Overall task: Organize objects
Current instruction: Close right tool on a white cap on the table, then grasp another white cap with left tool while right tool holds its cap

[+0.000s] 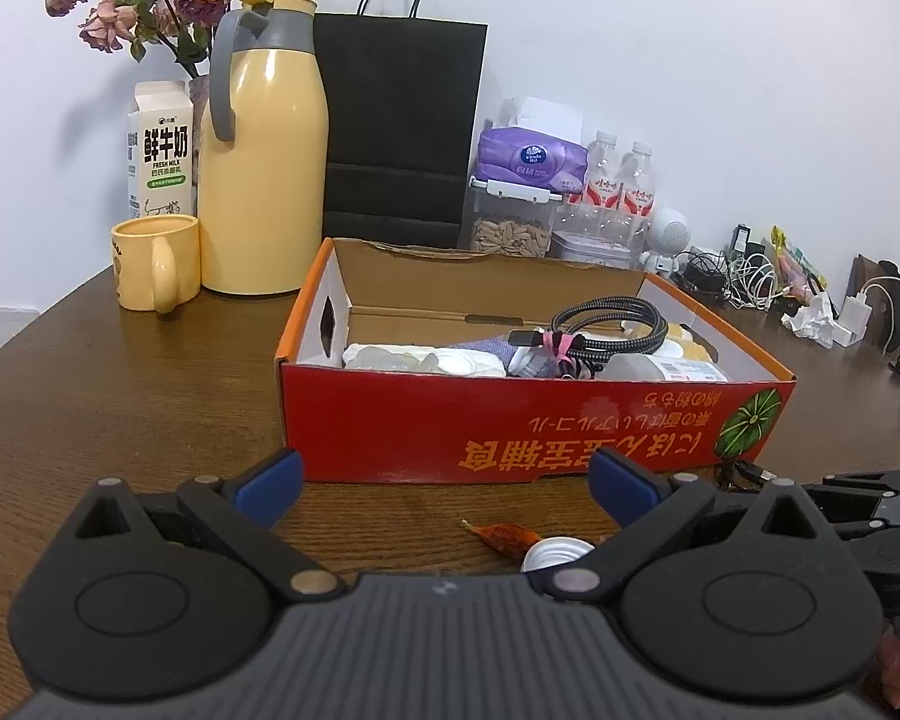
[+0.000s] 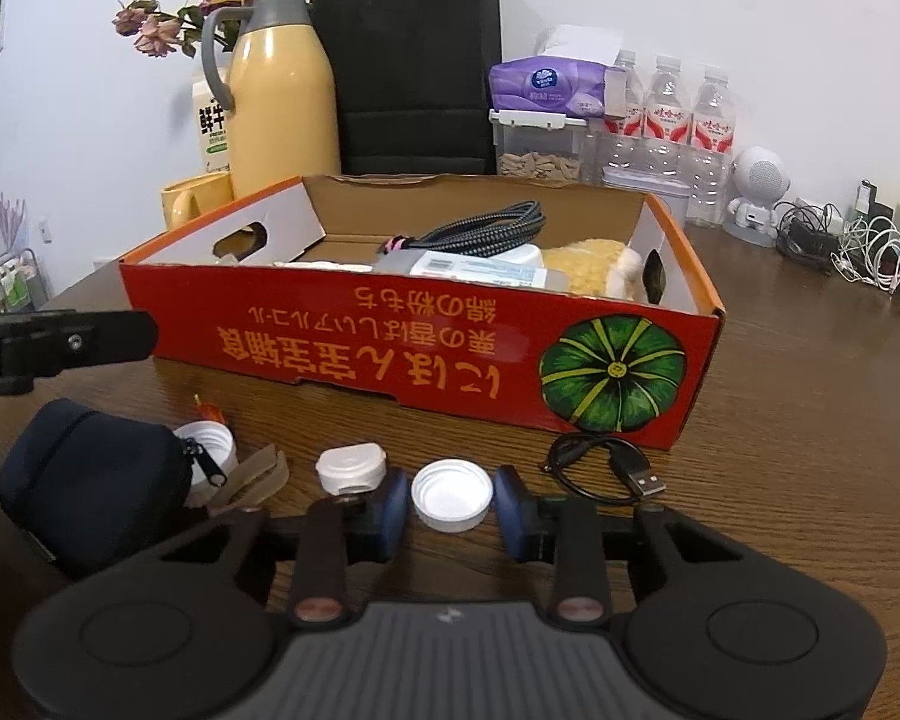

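The right tool (image 2: 452, 509) points down at the brown wood-grain desk (image 2: 798, 420) with its two blue pads narrowed around a white round plastic bottle cap (image 2: 452, 503) that lies open side up between them; the left pad looks to meet the cap's rim, the right pad sits just beside it, and I cannot tell whether the cap is truly squeezed. Just left of this tool's left pad lies a small white flip-top lid (image 2: 351, 468), and further left are a tan fabric strap (image 2: 252, 480), a second white threaded cap (image 2: 210, 441) and a dark navy zipped pouch (image 2: 84, 480). To the right of the right pad rests a short black USB cable (image 2: 612, 471), coiled loosely. Straight ahead of the tool stands a red and orange cardboard box (image 2: 390, 354) with a green pumpkin printed on its side, open at the top, holding a braided grey-black cable bundle (image 2: 486, 228), a white labelled packet and a yellow plush item (image 2: 594, 267). The left tool (image 1: 444, 483) hangs above the desk with its blue pads spread wide and nothing between them; the same box (image 1: 510, 426) stands just ahead of it. Near its right finger lie a dried orange-red petal (image 1: 504, 537) and a white threaded cap (image 1: 555, 552). Behind the box stand a yellow mug (image 1: 156, 261), a tall yellow thermos jug (image 1: 264, 150) and a black paper bag (image 1: 399, 120).
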The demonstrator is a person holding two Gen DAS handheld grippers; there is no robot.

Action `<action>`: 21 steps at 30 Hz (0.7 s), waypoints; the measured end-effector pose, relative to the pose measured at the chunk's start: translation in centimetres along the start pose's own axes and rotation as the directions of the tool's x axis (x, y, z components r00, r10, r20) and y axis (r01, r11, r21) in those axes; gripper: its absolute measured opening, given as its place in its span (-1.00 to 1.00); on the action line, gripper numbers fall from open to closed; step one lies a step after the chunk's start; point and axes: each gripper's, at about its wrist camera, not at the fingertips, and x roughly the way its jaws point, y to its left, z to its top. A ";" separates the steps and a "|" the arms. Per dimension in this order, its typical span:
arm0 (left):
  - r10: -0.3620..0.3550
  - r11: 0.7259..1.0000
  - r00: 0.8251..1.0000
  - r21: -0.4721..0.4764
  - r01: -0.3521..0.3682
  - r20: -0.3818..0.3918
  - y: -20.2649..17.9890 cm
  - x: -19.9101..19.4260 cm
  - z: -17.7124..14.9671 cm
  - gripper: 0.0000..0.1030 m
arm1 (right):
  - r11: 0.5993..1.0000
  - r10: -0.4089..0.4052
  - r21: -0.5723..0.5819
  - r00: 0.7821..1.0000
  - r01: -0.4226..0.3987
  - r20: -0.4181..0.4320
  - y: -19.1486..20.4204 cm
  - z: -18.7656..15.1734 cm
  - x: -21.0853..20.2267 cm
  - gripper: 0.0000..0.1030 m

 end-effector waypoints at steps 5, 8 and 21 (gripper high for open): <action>0.005 1.000 1.000 0.003 -0.005 -0.006 -0.1 0.2 -0.1 1.00 | 1.000 0.001 0.000 1.000 -0.001 0.003 -0.1 0.0 0.0 -0.47; 0.008 1.000 1.000 0.003 -0.008 -0.011 -0.1 0.2 -0.3 1.00 | 1.000 -0.001 0.002 1.000 0.001 0.018 -0.2 0.0 -0.3 -0.47; -0.059 0.997 0.997 0.039 0.061 -0.047 -2.7 0.2 0.1 1.00 | 0.997 -0.029 0.073 0.984 0.016 0.175 -2.0 0.0 -3.0 -0.47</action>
